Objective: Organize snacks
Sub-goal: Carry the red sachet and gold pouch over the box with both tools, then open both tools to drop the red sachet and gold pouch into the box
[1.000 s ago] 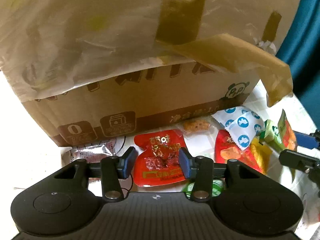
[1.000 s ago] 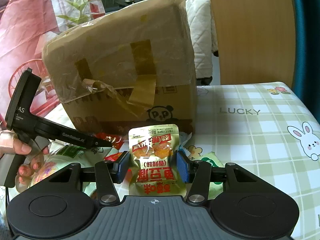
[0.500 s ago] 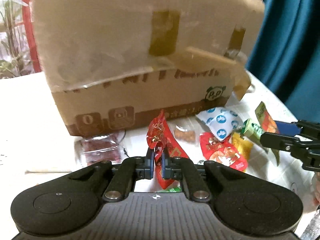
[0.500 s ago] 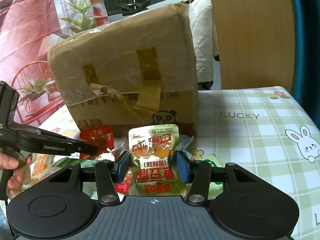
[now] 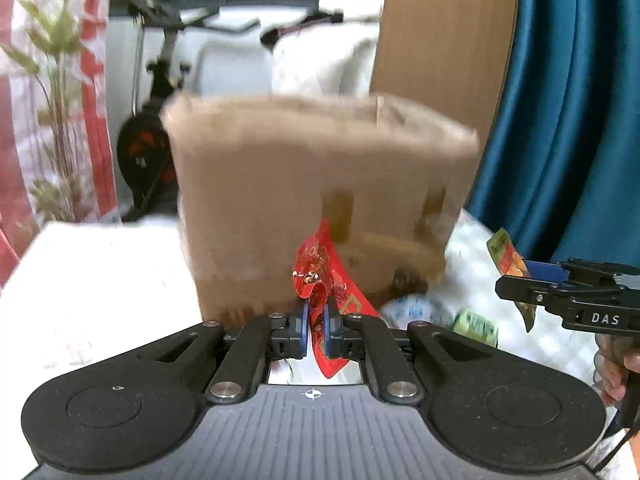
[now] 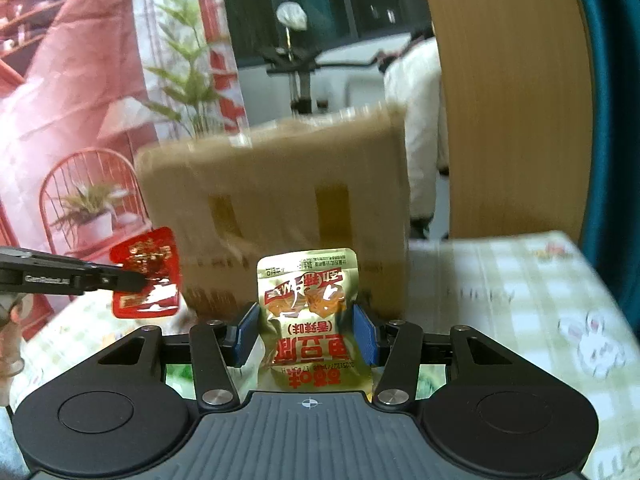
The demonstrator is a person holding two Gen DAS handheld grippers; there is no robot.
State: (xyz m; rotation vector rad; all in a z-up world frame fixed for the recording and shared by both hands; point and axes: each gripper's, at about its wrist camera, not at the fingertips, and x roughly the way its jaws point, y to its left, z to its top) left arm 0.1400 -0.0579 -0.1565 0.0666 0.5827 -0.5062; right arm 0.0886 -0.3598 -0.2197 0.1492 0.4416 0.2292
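The tabletop (image 6: 520, 280) wears a cloth with pale green checks, a word in grey letters and a small white bunny (image 6: 596, 344) near its right edge. A big brown cardboard box (image 6: 280, 208) with strips of brown tape stands in the middle of the tabletop, and it looks blurry in both views. Behind it the room has a pink and red curtain (image 6: 80, 80), a green plant (image 6: 188, 80), an exercise bike (image 5: 152, 120), a tall wooden board (image 6: 508, 100) and a dark blue curtain (image 5: 568, 120). A few snack packs, one white and blue (image 5: 416, 308) and one green (image 5: 476, 322), lie near the box's right corner. The left gripper (image 5: 314, 326) has its jaws clenched on a crumpled red snack pack (image 5: 324, 276), which hangs in the air in front of the box. The right gripper (image 6: 306, 332) grasps a gold snack pack (image 6: 308, 300) by its two sides, also off the tabletop. A second ago the red pack lay flat on the tabletop between wide jaws; now it is pinched and lifted. The box looks smaller and lower in both views than before, and more of the room shows above it. The gold pack sits in the right gripper just as it did.
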